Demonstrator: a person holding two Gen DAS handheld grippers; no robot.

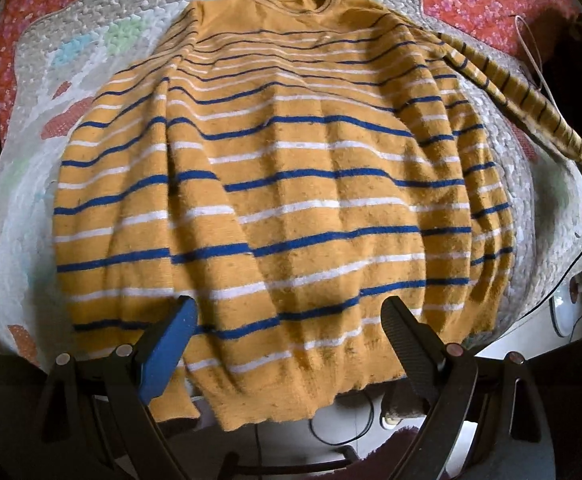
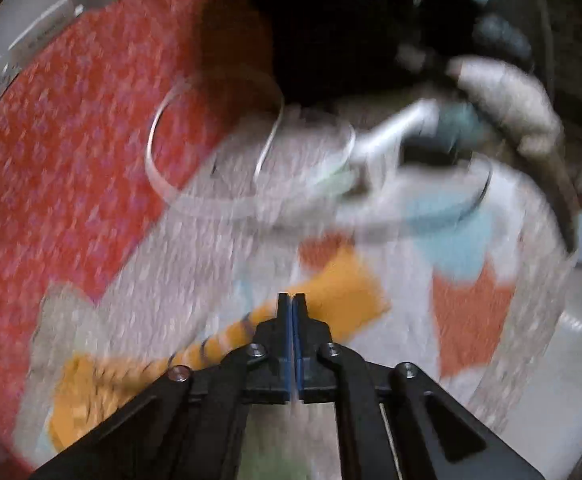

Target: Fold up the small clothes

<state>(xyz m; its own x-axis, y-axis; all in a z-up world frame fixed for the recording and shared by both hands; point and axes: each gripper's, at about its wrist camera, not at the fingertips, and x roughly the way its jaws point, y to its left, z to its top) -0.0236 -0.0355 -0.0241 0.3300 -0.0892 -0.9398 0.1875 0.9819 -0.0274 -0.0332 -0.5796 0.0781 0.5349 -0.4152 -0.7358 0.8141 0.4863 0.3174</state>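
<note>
Left wrist: left gripper [image 1: 287, 316] nearest, jaws spread wide, holding nothing — both fingertips over the hem of the striped sweater [image 1: 275, 184]. Sweater lies flat on the quilted mat [image 1: 91, 52], collar at the far end, one sleeve [image 1: 519, 96] stretched off past the sweater's right shoulder.

Right wrist, blurred: right gripper [image 2: 291, 300] clenched on the sleeve cuff [image 2: 351, 292] — cuff above the mat, red floral bedspread [image 2: 71, 152] left of the cuff.

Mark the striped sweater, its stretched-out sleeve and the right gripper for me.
striped sweater [image 1: 275, 184]: left wrist view, middle of the body.
sleeve [image 1: 531, 104]: left wrist view, mid-length of the raised part.
right gripper [image 2: 291, 300]: right wrist view, closed fingertips pinching the cuff.
</note>
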